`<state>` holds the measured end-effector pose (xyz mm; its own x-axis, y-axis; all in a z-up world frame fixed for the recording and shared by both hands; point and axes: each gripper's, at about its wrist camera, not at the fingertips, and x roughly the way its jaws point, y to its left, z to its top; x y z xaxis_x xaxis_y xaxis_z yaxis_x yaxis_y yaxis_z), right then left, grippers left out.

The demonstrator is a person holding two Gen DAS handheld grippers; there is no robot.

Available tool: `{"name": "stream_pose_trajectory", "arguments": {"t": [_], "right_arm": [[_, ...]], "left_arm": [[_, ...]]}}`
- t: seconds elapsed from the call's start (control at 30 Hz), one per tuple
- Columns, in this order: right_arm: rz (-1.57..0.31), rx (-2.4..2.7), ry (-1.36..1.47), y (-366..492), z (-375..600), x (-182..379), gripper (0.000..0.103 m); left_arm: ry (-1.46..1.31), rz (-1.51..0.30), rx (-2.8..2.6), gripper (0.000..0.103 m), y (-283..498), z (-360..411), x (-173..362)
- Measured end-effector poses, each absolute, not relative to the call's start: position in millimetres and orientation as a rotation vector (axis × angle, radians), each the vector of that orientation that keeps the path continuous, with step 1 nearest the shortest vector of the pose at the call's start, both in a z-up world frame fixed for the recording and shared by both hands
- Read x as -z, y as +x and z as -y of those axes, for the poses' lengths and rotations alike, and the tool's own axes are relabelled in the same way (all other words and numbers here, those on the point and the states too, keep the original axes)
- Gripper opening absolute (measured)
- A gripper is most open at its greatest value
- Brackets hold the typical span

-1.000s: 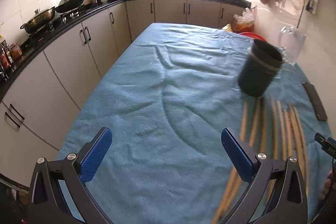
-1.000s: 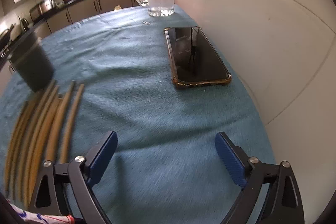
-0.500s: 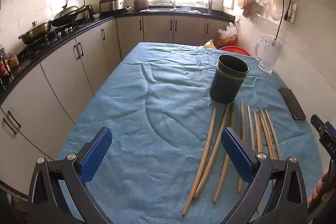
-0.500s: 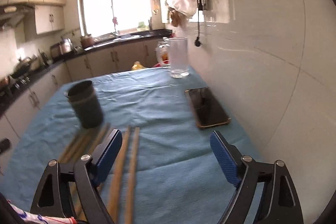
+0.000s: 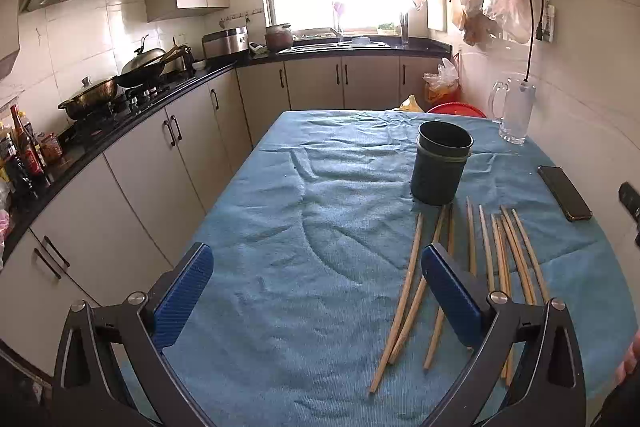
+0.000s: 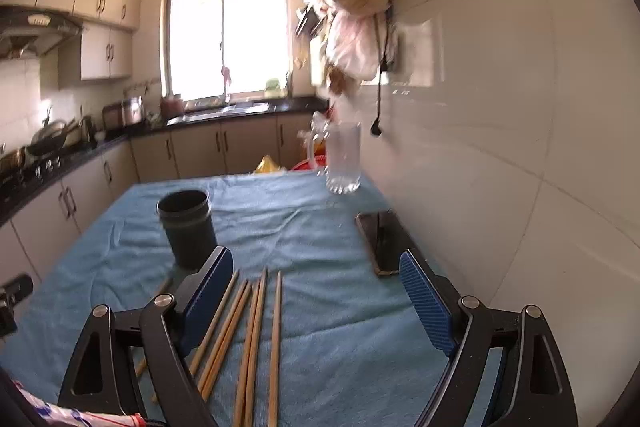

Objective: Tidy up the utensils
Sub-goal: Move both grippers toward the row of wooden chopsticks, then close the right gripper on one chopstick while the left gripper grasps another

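So far nothing sorted: all chopsticks (image 5: 472, 267) flat on blue cloth (image 5: 280, 267), loosely fanned just in front of dark cup (image 5: 440, 163), which looks empty, though its bottom is hidden. Left gripper (image 5: 318, 293) spread wide, holding nothing, hovering left of sticks. Right gripper (image 6: 316, 303) also wide, empty, above right-hand sticks. Whole job remains. Nearby: phone (image 6: 380, 241) by wall, glass mug (image 6: 343, 163) beyond; neither blocks path to cup.
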<state>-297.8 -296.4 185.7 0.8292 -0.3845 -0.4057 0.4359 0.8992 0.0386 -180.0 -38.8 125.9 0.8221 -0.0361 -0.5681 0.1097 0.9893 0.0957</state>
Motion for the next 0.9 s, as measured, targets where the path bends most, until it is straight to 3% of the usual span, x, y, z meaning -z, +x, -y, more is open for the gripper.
{"name": "stream_pose_trajectory", "arguments": {"t": [0.1,0.17,0.23,0.5,0.63,0.77,0.87,0.9], "right_arm": [[-0.324,0.522,0.102,-310,294,-193,0.094],[-0.277,0.578,0.072,-317,293,-194,0.102],[-0.266,0.592,0.059,-318,294,-193,0.103],[-0.589,0.410,0.089,-269,317,-154,0.099],[-0.737,0.281,0.154,-241,329,-128,0.082],[-0.882,0.195,0.244,-210,344,-99,0.053],[-0.968,0.141,0.323,-188,352,-79,0.046],[-0.986,0.125,0.346,-182,356,-73,0.046]], "left_arm": [[0.120,-0.599,0.075,0.103,-183,37,-126],[0.120,-0.599,0.073,0.103,-184,36,-126],[0.120,-0.597,0.068,0.103,-183,36,-125],[0.170,-0.596,0.063,0.103,-168,36,-120],[0.213,-0.616,0.106,0.103,-143,40,-118],[0.233,-0.705,0.208,0.103,-106,53,-107],[0.201,-0.825,0.300,0.101,-72,66,-89],[0.184,-0.859,0.320,0.093,-61,71,-83]]}}
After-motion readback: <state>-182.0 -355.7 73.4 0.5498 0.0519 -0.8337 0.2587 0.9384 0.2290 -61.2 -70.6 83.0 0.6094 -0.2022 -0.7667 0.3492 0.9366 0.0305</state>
